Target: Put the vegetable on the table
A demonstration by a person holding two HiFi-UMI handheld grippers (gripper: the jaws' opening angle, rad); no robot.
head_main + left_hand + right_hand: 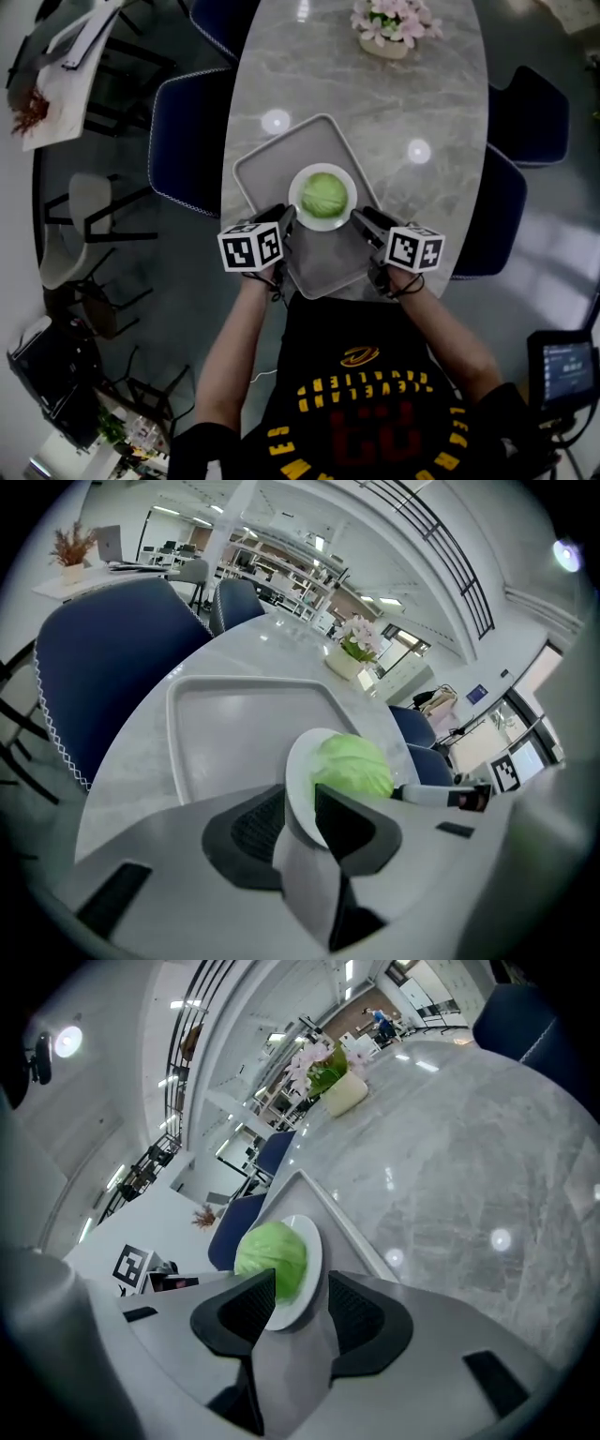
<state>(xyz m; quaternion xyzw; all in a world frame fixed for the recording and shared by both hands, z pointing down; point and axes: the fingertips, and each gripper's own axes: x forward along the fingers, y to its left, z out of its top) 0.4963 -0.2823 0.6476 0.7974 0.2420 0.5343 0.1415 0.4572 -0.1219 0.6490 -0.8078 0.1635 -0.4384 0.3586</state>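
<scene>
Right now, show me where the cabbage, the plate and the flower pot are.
cabbage [324,193]: head view, middle of its green top.
plate [323,225]: head view, white rim nearest the person.
flower pot [384,47]: head view, the pot's front wall.

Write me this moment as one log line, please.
left gripper: shut on plate rim | right gripper: shut on plate rim | plate: holds cabbage, over tray | tray: on table
</scene>
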